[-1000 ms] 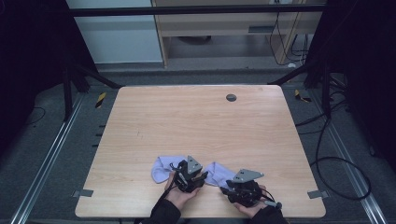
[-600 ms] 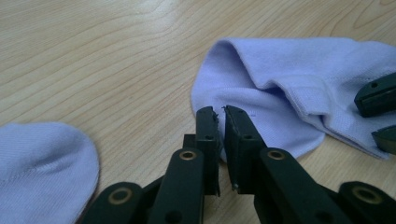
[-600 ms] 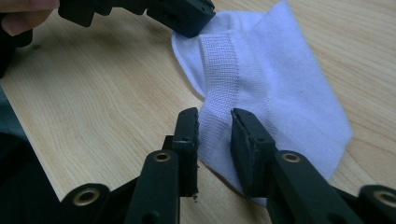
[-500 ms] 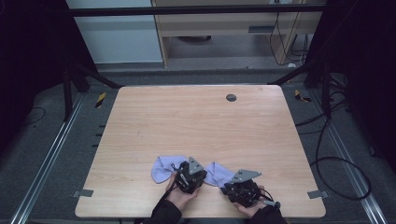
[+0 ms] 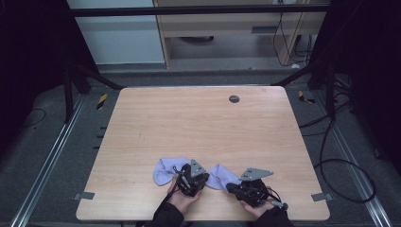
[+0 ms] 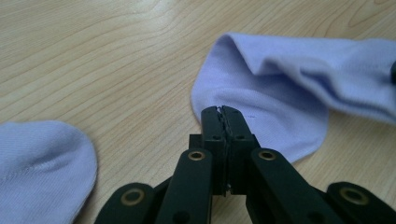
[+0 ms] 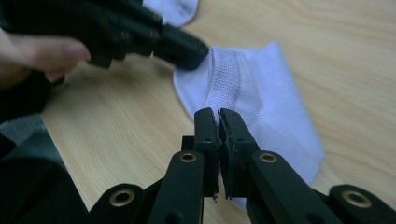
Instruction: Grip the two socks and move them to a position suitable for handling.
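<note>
Two pale lavender socks lie near the table's front edge. One sock [image 5: 218, 174] lies between the two grippers; the other sock [image 5: 163, 170] is to the left. My left gripper [image 5: 206, 178] has just been closing and is shut on the toe edge of the middle sock [image 6: 280, 93], its own tips [image 6: 223, 112] together. My right gripper [image 5: 231, 186] has also just been closing and pinches the ribbed cuff of that same sock [image 7: 261, 98] at its tips [image 7: 218, 115]. The second sock [image 6: 37, 163] lies beside the left jaws.
The wooden table [image 5: 198, 123] has a dark round grommet [image 5: 234, 99] near its far edge. Grey tape tabs [image 5: 84, 195] mark the front corners. Cables [image 5: 340, 165] trail on the floor at the right. A hand [image 7: 42, 51] holds the left gripper.
Both hands stay almost where they were at the middle sock. The high view is too small to show the jaws moving.
</note>
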A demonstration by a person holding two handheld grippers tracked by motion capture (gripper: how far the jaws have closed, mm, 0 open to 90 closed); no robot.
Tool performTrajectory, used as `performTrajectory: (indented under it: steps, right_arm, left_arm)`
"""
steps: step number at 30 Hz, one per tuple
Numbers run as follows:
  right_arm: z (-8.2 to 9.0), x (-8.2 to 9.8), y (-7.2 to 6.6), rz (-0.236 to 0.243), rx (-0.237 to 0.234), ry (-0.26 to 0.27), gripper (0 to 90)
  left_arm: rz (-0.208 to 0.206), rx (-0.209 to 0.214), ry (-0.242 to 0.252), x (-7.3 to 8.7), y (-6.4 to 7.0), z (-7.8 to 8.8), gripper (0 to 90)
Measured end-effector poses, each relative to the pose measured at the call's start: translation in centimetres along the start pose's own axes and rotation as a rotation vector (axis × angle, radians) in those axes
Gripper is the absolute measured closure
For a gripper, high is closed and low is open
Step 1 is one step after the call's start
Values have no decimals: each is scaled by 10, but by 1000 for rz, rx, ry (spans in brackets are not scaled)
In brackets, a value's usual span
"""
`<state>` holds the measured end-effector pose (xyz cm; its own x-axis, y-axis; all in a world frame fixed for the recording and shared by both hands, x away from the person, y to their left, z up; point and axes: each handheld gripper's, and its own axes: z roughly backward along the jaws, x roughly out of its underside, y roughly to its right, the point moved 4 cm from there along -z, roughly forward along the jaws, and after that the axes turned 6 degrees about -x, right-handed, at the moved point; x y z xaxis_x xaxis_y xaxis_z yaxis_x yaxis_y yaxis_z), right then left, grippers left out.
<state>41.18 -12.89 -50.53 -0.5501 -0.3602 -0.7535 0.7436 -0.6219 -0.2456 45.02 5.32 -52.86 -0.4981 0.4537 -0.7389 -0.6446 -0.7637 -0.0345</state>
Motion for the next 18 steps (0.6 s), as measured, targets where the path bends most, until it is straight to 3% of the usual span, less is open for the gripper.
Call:
performTrajectory:
  steps: [7,18]
  right_arm:
    - [15,-10,13,-22,58,104,866]
    - [23,-14,48,-96,173,149,865]
  left_arm:
    - [-4,1,-2,1,-2,1,888]
    - [-8,3,-5,1,-2,1,888]
